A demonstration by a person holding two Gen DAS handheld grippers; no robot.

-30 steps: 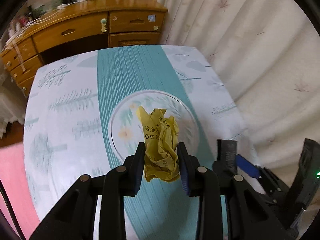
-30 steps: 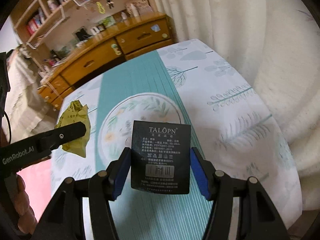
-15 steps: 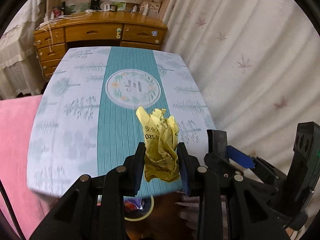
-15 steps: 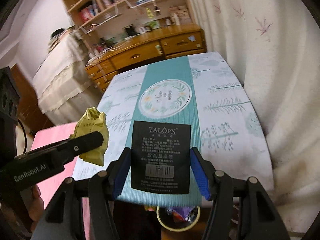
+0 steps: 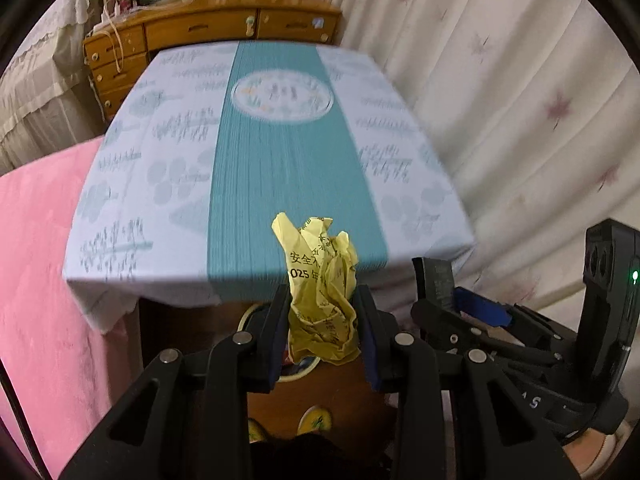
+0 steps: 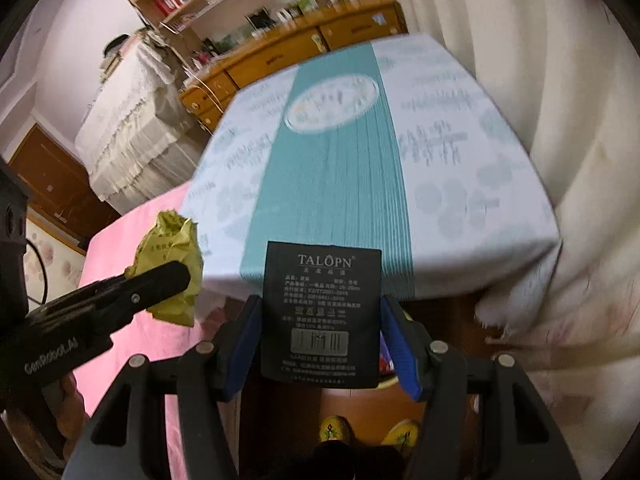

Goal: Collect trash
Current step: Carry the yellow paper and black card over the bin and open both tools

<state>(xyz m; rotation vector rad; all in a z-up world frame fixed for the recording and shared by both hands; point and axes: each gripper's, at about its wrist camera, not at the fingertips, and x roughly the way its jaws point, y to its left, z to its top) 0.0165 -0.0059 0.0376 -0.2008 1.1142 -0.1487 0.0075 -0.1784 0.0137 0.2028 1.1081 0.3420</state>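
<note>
My left gripper [image 5: 322, 320] is shut on a crumpled yellow paper [image 5: 320, 292] with black print, held just past the near edge of the table [image 5: 160, 184]. My right gripper [image 6: 320, 332] is shut on a flat black TALOPN card [image 6: 322, 312], upright between its blue pads [image 6: 400, 344]. In the right wrist view the left gripper [image 6: 160, 280] shows at the left with the yellow paper [image 6: 172, 240]. In the left wrist view the right gripper [image 5: 440, 292] stands close at the right. Below both, a yellow-rimmed trash bin [image 5: 300, 374] is mostly hidden behind the fingers.
A teal and white cloth covers the table. A pink bedspread [image 5: 40, 280] lies to the left and pale curtains [image 5: 520, 120] hang on the right. A wooden dresser [image 5: 200, 28] stands at the far end. A person's yellow slippers [image 6: 334, 434] are on the brown floor below.
Both grippers have drawn back together from over the table to beyond its near edge, each keeping its load. The bin and the floor have come into view beneath them.
</note>
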